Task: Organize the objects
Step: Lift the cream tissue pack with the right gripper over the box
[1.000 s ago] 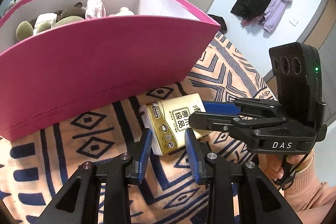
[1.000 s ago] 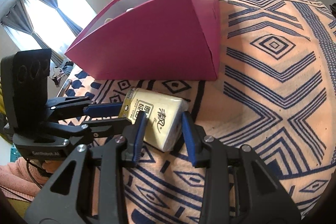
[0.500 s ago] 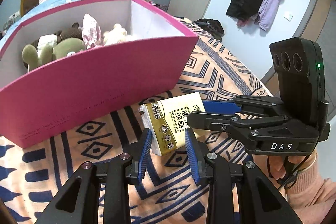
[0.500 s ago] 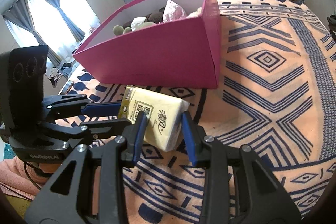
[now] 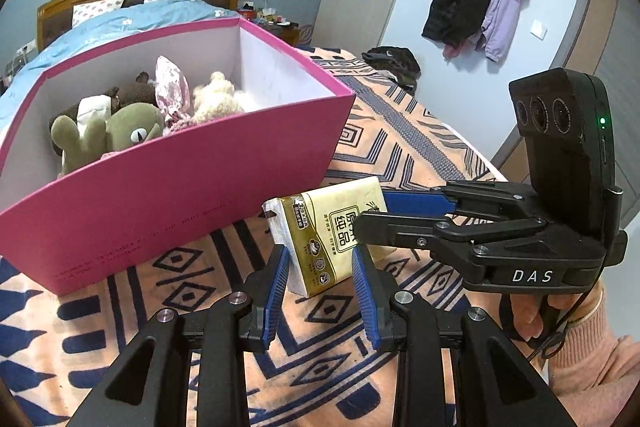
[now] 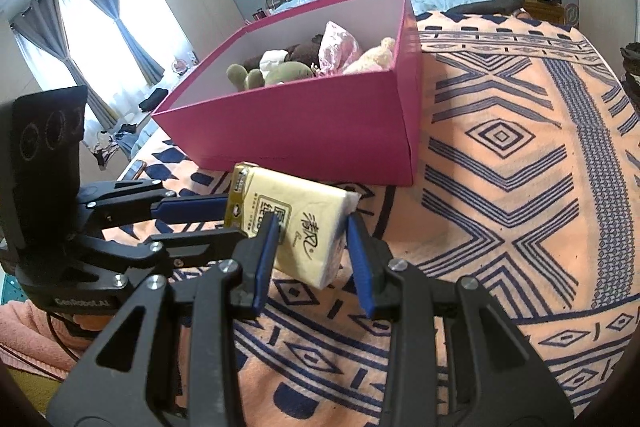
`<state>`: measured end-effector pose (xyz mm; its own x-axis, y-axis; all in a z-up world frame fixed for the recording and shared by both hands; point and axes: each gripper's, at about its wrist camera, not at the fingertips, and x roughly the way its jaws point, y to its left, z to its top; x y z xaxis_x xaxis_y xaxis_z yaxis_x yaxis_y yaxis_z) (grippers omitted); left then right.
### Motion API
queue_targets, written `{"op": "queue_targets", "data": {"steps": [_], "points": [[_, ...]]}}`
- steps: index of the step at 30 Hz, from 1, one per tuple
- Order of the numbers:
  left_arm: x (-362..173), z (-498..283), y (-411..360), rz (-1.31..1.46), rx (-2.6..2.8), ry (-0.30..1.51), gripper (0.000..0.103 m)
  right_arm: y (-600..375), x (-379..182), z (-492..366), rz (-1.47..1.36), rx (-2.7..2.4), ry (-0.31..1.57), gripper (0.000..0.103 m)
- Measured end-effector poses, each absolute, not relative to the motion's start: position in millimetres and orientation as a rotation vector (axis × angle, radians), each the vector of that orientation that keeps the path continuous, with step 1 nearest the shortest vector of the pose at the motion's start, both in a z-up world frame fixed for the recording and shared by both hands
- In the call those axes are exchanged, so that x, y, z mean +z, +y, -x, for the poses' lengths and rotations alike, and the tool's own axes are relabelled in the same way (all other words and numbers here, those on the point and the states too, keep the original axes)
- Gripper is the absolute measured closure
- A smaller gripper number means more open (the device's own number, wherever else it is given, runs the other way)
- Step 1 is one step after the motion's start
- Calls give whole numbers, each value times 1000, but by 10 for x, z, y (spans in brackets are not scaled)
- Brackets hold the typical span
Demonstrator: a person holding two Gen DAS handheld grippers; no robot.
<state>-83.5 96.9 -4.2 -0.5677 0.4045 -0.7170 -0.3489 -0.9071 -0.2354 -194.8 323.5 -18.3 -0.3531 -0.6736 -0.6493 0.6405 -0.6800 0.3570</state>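
Left wrist: your tissue pack (image 5: 328, 231) hangs just short of the pink box (image 5: 180, 179), long axis toward it, both jaws grasping its ends.

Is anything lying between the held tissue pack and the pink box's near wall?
No. Both wrist views show only bare patterned blanket between the tissue pack and the pink box.

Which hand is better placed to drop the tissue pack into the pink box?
Left, but only narrowly. The left gripper and right gripper both clamp the tissue pack. The pink box sits ahead and toward the left gripper's side, so the right would probably have to reach further across.
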Motion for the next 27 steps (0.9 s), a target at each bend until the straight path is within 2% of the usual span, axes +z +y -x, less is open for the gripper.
{"op": "queue_targets", "data": {"steps": [14, 27], "points": [[304, 925, 931, 1040, 2515, -80, 71, 3192, 187, 1941, -905, -2125, -10, 65], [579, 1370, 777, 1003, 2569, -104, 70, 3023, 557, 2312, -817, -2158, -12, 65]]}}
